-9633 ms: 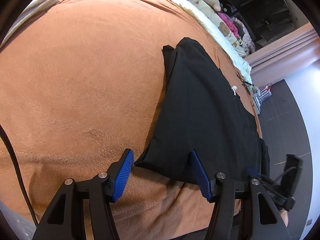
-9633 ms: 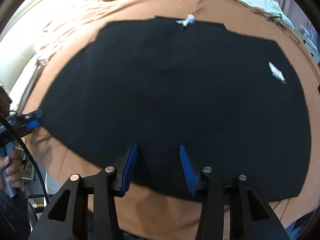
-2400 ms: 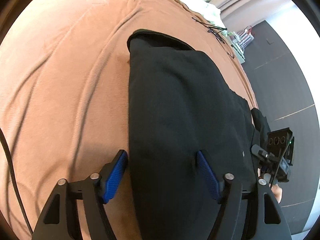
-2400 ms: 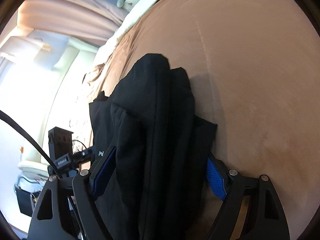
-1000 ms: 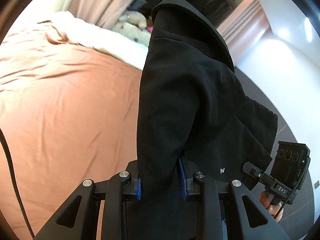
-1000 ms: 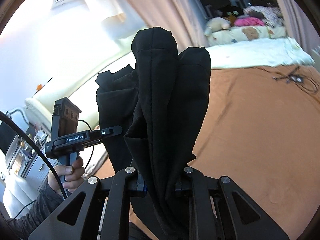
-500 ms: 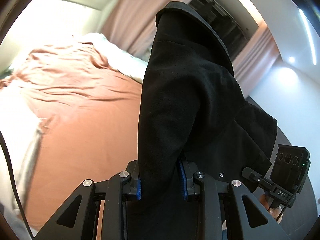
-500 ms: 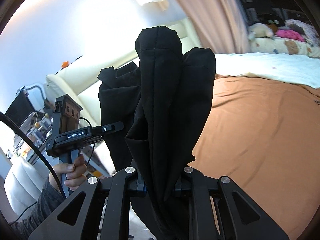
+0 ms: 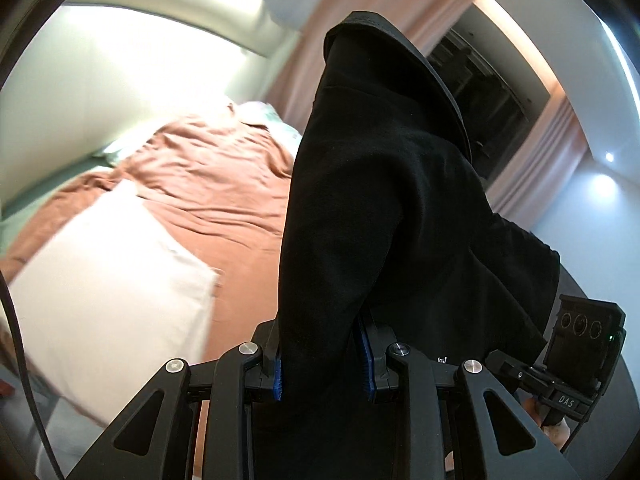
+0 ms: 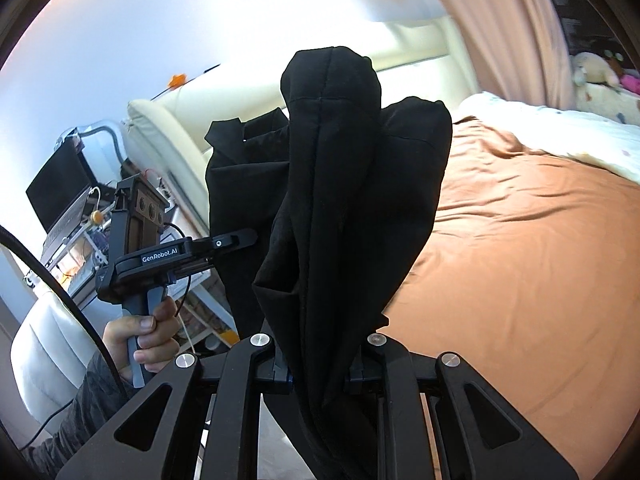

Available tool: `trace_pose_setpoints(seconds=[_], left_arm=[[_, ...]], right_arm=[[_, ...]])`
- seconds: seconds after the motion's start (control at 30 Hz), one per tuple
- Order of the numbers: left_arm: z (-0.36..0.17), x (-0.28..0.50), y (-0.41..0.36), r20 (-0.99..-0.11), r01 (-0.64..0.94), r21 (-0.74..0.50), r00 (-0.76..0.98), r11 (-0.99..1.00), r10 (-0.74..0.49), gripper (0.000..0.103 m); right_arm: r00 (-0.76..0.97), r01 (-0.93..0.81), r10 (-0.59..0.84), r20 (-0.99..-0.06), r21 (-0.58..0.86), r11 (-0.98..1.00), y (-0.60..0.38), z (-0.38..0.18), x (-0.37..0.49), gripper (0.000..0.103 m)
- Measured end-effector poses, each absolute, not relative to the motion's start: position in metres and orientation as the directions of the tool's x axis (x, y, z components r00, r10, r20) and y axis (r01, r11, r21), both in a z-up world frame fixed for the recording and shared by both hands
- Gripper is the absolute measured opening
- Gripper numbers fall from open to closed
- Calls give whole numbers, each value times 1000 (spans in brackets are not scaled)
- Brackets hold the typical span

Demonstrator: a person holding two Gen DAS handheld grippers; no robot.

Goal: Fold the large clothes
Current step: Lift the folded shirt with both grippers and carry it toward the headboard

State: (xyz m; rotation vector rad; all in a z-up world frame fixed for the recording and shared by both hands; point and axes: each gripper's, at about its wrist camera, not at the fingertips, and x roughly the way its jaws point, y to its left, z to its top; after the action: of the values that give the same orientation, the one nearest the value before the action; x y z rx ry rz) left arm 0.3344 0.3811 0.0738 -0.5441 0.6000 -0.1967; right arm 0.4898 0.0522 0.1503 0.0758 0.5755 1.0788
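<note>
- The left claw is pinched tight on a thick fold of the black clothes. Its blue pads press the cloth from both sides.
- The right claw is pinched even tighter on another bunch of the same black clothes. No gap shows between its jaws and the cloth.
- Above each claw the cloth stands up in a tall hump and flops over. Below the claws it hangs down out of sight.
- A moment ago the clothes lay flat on the brown bed, with the claws open around them. Now the folded bundle is up in the air, off the bed, held by both claws.
- The room behind has swung too. To the left of the left claw there is now a white pillow, and the brown bed cover lies behind it. Before, only the brown cover showed there.
- To the left of the right claw, a hand holds the other claw's handle. The bed spreads out to the right.
- I think the folding is mostly done, and the bundle is being carried to the place where it will be put down.
- The grip looks firm, but the loose ends hang free, so the folds could slip open on the way.
</note>
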Motion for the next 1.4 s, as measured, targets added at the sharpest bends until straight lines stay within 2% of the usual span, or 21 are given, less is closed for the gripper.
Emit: trace_pose_setpoints(seconds=[0.3,0.67,0.9,1.1,1.2,1.27,1.33,1.4], left_arm=[[87,317,435,-523,-97,-478,830,873,-194,29],[103,297,489,-603,-226,-312,798,923,-9,29],[78,338,504,-656,-258,-262,754,930,25,29],[39,387,513,-683,-269,-279,730,922,7,28],[20,415,515,-708,-280,-261,706,924,13,28],[15,430,512,-727,-283,-247,687,927,16,28],[-3,447,514,-762,-302,-214,647,929,35,35],[-16,454,520,-775,-341,-181,627,923,80,40]], right_arm=[[246,-838,886,-394,374,399,115,133,509,13],[133,-810,925,-355,499,308,139,94,557,13],[116,-778,911,-396,534,331,137,56,606,17],[124,-727,902,-413,581,367,113,19,669,19],[117,-703,895,-430,601,380,99,0,701,35],[113,-682,894,-433,621,387,87,-12,721,69],[119,-656,886,-448,635,409,77,-24,737,78],[122,-624,859,-496,635,455,66,-41,756,79]])
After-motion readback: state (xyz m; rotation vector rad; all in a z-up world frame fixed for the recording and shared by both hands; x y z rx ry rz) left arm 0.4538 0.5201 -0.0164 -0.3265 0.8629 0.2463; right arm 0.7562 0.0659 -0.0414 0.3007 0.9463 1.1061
